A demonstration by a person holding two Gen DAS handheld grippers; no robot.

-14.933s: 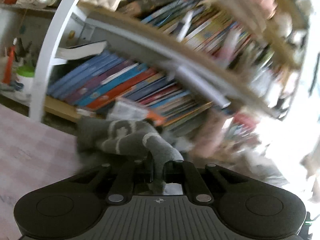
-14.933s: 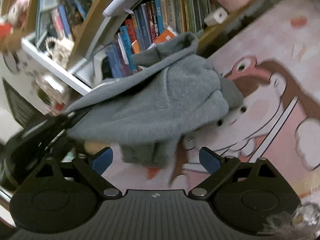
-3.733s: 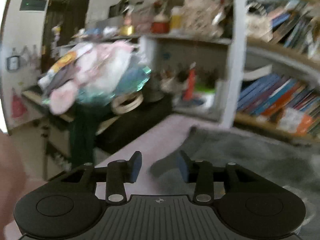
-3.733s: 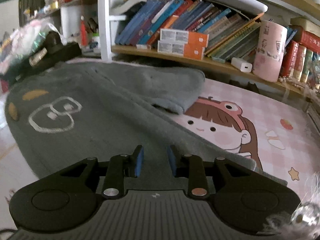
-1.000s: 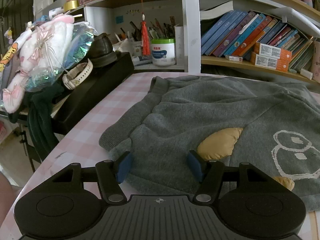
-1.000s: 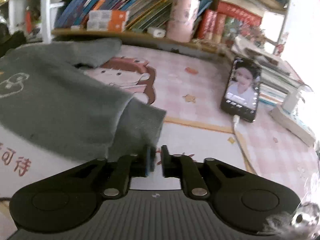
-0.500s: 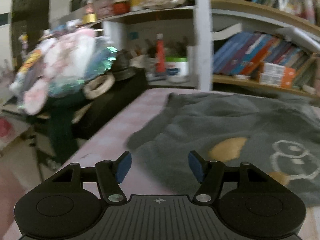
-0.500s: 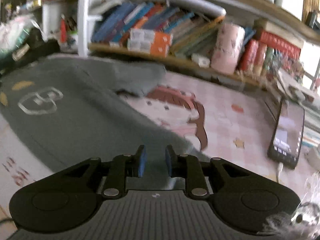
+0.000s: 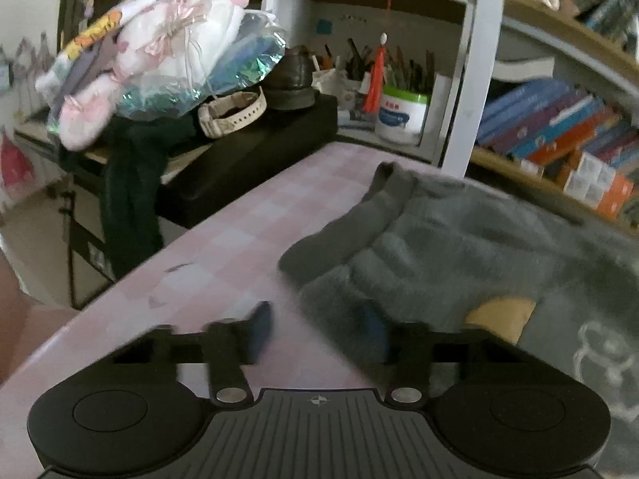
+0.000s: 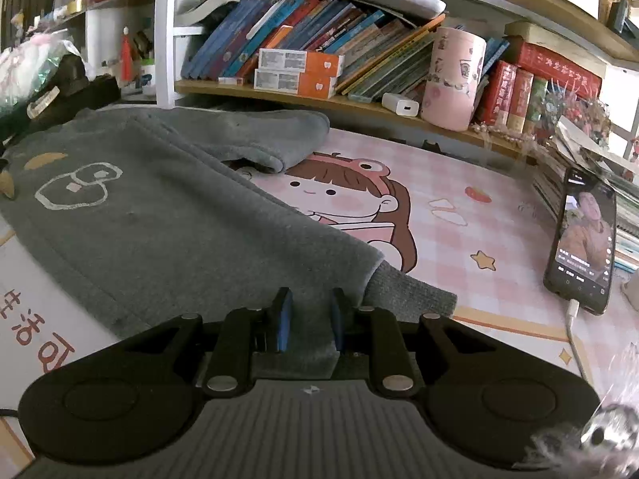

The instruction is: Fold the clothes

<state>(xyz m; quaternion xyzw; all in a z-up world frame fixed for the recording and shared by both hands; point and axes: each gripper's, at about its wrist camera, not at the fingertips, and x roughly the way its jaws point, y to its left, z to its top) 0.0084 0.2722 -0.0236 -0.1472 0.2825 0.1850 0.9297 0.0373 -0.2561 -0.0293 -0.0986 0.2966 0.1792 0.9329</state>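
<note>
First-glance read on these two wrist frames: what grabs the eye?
The grey sweater spread across the pink cartoon mat, with the right gripper shut on its fabric near the cuff. At the mat's right edge, a lit phone. The left gripper is closing on the sweater's other edge.

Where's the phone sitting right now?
In the right wrist view the phone lies at the far right of the pink cartoon mat, screen lit and cable plugged in, beside the stacked books, clear of the grey sweater.
</note>
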